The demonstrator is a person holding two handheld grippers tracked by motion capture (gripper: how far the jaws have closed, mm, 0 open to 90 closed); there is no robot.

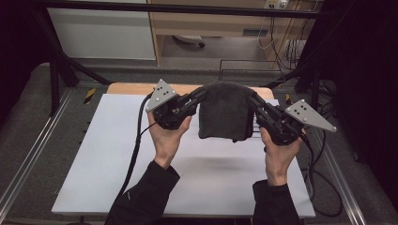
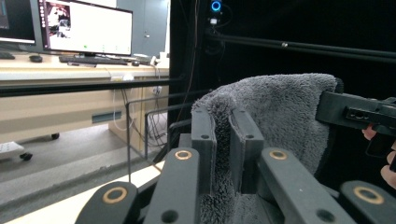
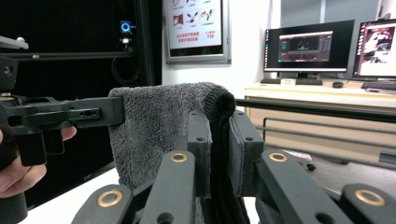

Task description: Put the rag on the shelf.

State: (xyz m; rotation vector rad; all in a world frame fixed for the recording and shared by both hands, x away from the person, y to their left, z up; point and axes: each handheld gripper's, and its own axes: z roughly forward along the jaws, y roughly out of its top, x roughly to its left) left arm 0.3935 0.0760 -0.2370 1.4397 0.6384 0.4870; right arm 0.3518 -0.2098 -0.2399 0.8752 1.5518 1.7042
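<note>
Nearest the camera in the high view, two dark sleeves come in from the bottom edge, and above them each hand wraps a gripper body; the left gripper (image 1: 202,93) and the right gripper (image 1: 251,98) point inward toward each other, so that the towel (image 1: 224,110) hangs between them, clear of the table (image 1: 94,159); each takes one upper corner, which is why the cloth falls as a flat, roughly square drape, apparently doubled, rather than bunching, with its lower edge free above the white surface and a soft shadow under it; in the left gripper view the two black jaws stand narrow and pinch a fold of grey pile (image 2: 280,116), the fabric squeezed up between the pads, and the right gripper (image 2: 355,112) shows farther off at the other corner; in the right gripper view the jaws are likewise closed tight on the towel (image 3: 154,126), here on a thicker rolled edge that bulges above the pads, with the left gripper (image 3: 112,112) clamped at the far corner; holding at the corners keeps the top edge taut and level, which, as I judge it, suits laying the towel down flat or folding it; beyond the table lie grey floor, black frame bars, a wooden desk (image 1: 211,23) and trailing cables; the gripper views add monitors (image 3: 308,44) on a bench and a wall poster.
</note>
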